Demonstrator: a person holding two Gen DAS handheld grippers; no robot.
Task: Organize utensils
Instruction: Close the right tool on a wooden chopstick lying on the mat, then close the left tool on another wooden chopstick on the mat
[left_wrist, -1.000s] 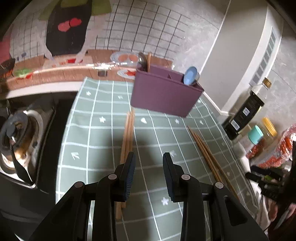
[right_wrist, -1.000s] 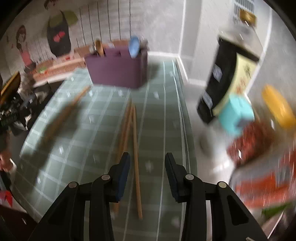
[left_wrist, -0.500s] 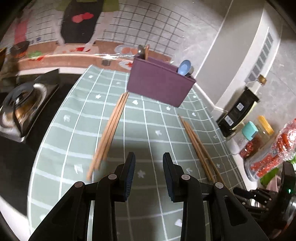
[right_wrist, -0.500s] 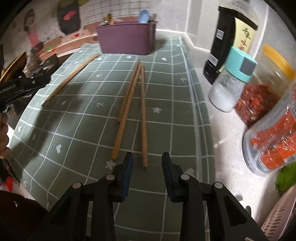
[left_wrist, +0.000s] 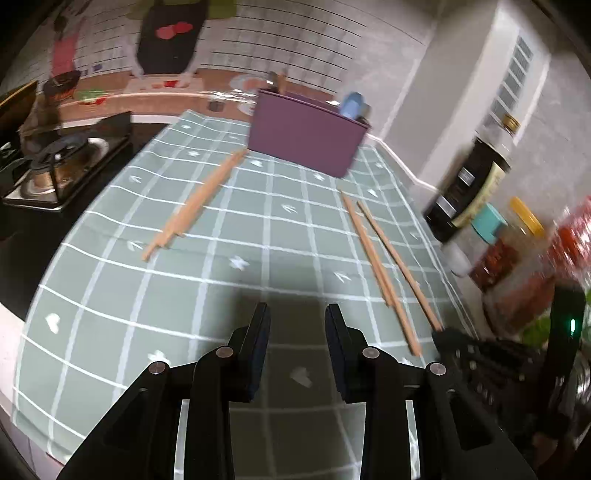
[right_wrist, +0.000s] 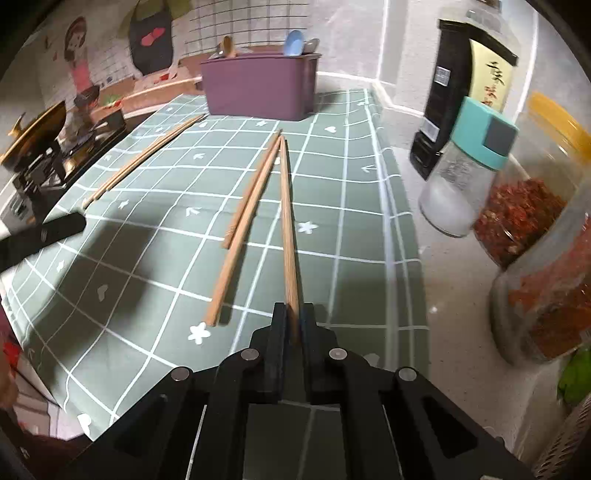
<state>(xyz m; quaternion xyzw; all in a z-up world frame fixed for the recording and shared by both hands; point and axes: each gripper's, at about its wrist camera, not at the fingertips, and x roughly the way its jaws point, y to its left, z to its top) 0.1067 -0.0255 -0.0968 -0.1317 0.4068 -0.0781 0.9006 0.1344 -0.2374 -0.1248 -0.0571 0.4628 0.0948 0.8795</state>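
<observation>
My right gripper (right_wrist: 294, 318) is shut on the near end of a wooden chopstick (right_wrist: 287, 218) that lies along the green checked mat (right_wrist: 147, 258). Two more chopsticks (right_wrist: 245, 218) lie just left of it. Another pair of chopsticks (right_wrist: 144, 158) lies at the mat's left side. A purple utensil box (right_wrist: 260, 86) stands at the far end with spoons in it. My left gripper (left_wrist: 297, 326) is open and empty above the mat's near part, between the left chopsticks (left_wrist: 195, 205) and the right chopsticks (left_wrist: 384, 258). The purple box (left_wrist: 306, 133) is far ahead.
A dark sauce bottle (right_wrist: 465, 92), a teal-capped shaker (right_wrist: 469, 166) and jars of red spice (right_wrist: 535, 221) stand on the counter to the right of the mat. A gas stove (left_wrist: 55, 162) lies to the left. The wall is behind the box.
My right gripper has moved forward and down and closed on the rightmost chopstick's near end. My left gripper has pulled back, staying open.
</observation>
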